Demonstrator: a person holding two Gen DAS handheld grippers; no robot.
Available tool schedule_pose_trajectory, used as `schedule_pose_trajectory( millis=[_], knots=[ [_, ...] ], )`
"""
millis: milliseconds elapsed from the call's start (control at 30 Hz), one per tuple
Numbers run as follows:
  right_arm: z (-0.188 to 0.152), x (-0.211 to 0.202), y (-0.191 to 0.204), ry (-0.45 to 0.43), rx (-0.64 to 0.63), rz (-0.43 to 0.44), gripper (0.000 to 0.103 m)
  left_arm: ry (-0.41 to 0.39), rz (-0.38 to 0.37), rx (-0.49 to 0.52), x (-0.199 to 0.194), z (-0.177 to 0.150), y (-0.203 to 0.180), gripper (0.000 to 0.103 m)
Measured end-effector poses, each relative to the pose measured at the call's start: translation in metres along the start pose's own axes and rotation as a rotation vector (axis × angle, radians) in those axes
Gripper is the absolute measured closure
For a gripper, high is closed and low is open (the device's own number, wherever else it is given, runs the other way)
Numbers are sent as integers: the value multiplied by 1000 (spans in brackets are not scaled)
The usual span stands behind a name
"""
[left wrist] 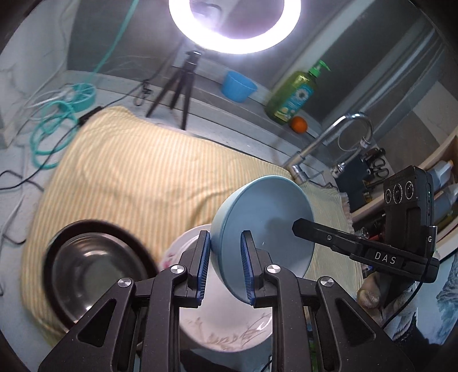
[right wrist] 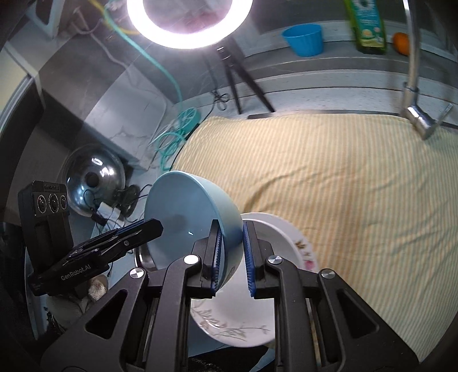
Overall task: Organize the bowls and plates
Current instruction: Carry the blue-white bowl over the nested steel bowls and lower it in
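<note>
Blue bowl (left wrist: pixel 266 226) empty, tilted above white plate (left wrist: pixel 226 329).

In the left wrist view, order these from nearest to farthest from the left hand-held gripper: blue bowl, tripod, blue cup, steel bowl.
1. Blue bowl, held in the left hand-held gripper.
2. Steel bowl, on the left.
3. Tripod, behind the striped cloth.
4. Blue cup, on the back ledge.

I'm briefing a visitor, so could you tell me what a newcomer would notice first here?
A pale blue bowl, tilted in mid-air, gripped at opposite rims by the left hand-held gripper and right hand-held gripper. Below it sits a white floral plate on a yellow striped cloth; a ring light glares behind.
</note>
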State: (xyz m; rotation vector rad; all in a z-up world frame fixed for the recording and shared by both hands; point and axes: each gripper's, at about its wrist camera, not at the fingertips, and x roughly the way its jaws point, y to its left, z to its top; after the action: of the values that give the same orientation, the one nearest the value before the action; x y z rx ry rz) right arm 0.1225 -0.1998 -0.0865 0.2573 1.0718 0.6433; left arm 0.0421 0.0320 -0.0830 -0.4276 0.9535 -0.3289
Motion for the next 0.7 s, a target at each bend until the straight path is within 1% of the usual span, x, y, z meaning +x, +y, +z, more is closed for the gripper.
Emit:
schedule_pose_trajectory(
  millis=[233, 400, 533, 700],
  knots=[
    [-3, 34, 48, 64, -70, 48, 88, -40, 40, -77, -31, -11, 38, 84],
    [-8, 57, 74, 111, -116, 61, 87, -58, 60, -136, -47, -20, 65, 83],
    [-9, 76, 86, 151, -130, 70, 88, -57, 74, -171, -52, -28, 81, 84],
    [-12, 98, 91, 200, -125, 81, 88, -45, 90, -208, -53, -36, 97, 84]
  ],
)
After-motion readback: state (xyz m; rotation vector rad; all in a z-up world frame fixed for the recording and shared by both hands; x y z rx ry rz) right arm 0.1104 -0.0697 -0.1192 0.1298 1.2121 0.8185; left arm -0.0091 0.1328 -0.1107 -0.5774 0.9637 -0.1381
